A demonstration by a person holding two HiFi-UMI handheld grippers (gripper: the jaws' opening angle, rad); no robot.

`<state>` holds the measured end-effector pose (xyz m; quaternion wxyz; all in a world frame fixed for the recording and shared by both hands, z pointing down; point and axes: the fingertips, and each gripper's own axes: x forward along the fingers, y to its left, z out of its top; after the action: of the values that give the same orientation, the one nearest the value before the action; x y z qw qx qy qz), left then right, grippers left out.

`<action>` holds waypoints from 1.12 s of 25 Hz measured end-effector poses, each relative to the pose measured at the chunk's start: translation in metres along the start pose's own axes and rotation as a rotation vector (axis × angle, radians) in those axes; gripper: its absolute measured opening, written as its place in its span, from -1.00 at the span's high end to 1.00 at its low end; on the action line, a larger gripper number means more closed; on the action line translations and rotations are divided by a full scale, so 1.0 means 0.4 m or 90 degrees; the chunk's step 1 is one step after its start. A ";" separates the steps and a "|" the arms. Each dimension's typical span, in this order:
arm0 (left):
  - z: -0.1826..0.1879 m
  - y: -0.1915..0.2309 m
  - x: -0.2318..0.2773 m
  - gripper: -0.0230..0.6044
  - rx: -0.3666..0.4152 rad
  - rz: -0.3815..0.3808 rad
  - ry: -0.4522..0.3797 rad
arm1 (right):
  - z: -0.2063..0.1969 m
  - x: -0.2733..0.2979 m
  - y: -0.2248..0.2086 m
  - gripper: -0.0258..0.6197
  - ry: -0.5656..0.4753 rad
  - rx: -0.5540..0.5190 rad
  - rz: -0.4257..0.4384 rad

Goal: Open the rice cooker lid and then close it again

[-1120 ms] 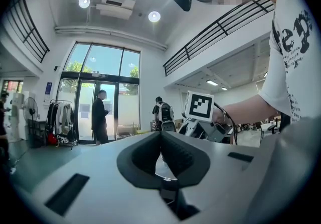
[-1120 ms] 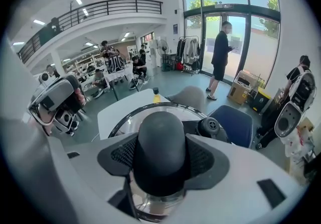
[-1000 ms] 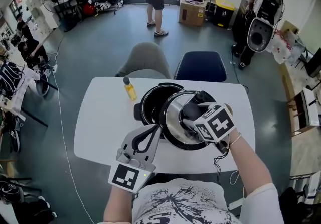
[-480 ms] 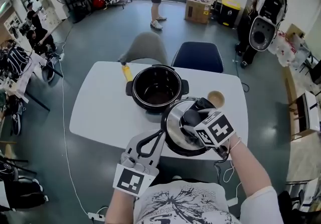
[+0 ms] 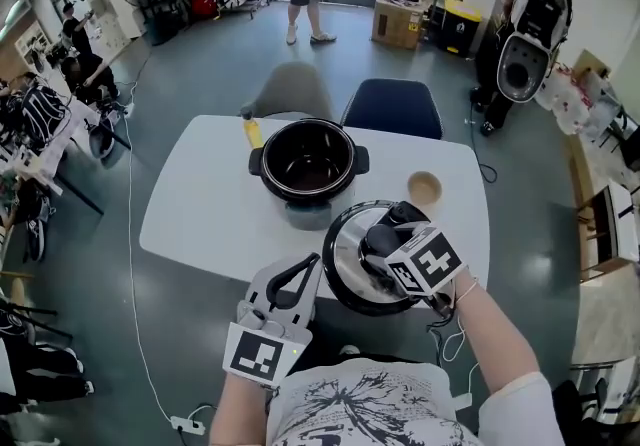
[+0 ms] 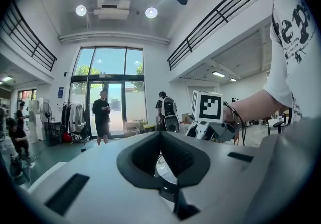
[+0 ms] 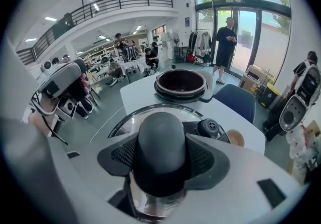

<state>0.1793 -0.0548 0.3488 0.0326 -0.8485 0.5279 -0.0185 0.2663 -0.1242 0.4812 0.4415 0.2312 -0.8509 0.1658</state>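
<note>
One lid [image 5: 345, 259] off, shiny steel; cooker [image 5: 308, 162] open, dark inside

Head view: the right gripper [image 5: 385, 237] and its marker cube cover the knob of the lid [image 5: 345, 256], and the lid hides a stretch of the worktop's near edge. At the far-left edge, the yellow bottle [image 5: 252, 131] stands partly behind the cooker pot [image 5: 266, 166]. Pot interior: dark, contents indeterminable. Right gripper view: the jaws conceal the lid's near rim and half the cup [image 7: 235, 137].
</note>
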 end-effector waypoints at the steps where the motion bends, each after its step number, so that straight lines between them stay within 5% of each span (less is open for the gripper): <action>1: 0.005 0.002 0.000 0.88 0.001 0.002 -0.002 | 0.000 -0.002 0.002 0.01 0.001 -0.001 0.000; 13: 0.050 0.084 0.019 0.88 0.030 0.005 -0.031 | 0.112 0.018 0.017 0.01 -0.009 -0.040 -0.010; 28: 0.063 0.493 0.041 0.88 0.047 -0.002 -0.047 | 0.532 0.186 0.009 0.01 -0.066 -0.044 -0.052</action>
<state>0.0118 -0.1555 0.3089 0.0837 -0.8476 0.5240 -0.0067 0.0833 -0.2429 0.4243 0.4111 0.2586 -0.8676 0.1065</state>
